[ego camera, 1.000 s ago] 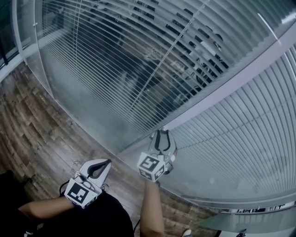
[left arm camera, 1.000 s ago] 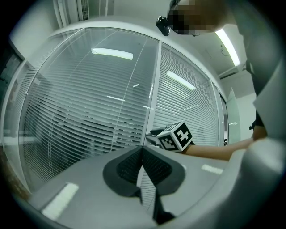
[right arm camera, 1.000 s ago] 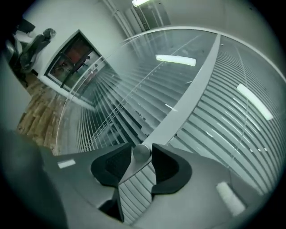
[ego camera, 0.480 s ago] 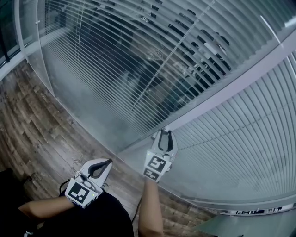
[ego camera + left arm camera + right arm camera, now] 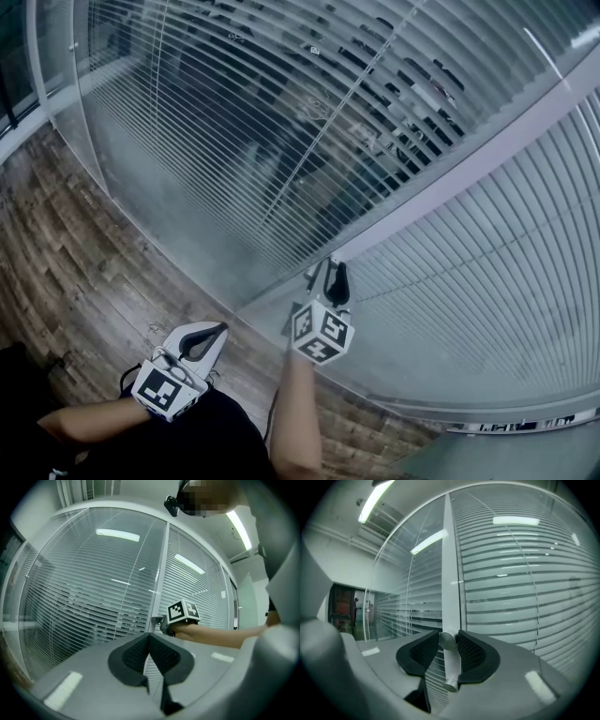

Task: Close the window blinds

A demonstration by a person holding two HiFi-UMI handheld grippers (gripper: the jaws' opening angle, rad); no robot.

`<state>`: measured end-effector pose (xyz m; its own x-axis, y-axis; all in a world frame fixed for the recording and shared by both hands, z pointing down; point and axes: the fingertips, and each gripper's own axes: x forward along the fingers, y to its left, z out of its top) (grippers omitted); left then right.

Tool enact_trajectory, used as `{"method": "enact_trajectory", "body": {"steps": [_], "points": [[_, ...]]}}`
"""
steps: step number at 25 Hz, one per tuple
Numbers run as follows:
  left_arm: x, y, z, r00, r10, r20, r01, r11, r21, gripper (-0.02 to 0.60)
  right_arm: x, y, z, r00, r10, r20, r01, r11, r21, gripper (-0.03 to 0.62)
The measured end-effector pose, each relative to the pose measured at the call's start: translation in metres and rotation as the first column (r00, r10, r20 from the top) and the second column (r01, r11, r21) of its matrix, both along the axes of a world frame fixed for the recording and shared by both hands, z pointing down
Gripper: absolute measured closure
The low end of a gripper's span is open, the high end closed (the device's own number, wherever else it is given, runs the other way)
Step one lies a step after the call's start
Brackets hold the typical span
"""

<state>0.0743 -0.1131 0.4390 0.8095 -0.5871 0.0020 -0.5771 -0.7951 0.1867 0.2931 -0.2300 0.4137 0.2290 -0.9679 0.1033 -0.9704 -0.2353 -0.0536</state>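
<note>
The window blinds sit behind glass: the left panel [image 5: 234, 141] has its slats tilted open with dark gaps, the right panel [image 5: 487, 272] shows pale, flatter slats. A grey frame post [image 5: 469, 178] divides them. On that post is a small metal control knob [image 5: 447, 640]. My right gripper [image 5: 449, 643] is shut on this knob, both pads pressing its sides; in the head view the right gripper [image 5: 330, 274] is up against the post. My left gripper [image 5: 208, 330] hangs low by my body, away from the window, shut on nothing, its tips meeting in the left gripper view [image 5: 149, 635].
Wood plank floor [image 5: 66, 244] runs along the foot of the glass wall. A thin cord [image 5: 319, 141] hangs inside the left panel. My right forearm [image 5: 295, 422] reaches up from below. Another glass partition and a dark doorway [image 5: 344, 609] lie off to the left.
My right gripper has rolled on the knob, its marker cube turning to show a different face, and its jaws have narrowed onto the knob. The left gripper has stayed put.
</note>
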Motion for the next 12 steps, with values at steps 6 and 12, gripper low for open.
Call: {"method": "enact_trajectory", "body": {"steps": [6,12], "points": [[-0.006,0.002,-0.004,1.0,-0.008,-0.005,0.008,1.0,0.003,0.58,0.004,0.003,-0.004,0.946,-0.002,0.323,-0.034,0.994,0.106,0.464],[-0.011,0.001,-0.002,1.0,-0.01,-0.004,0.01,1.0,-0.006,0.58,0.007,0.004,-0.002,0.895,-0.031,0.445,-0.043,0.987,0.156,0.462]]}}
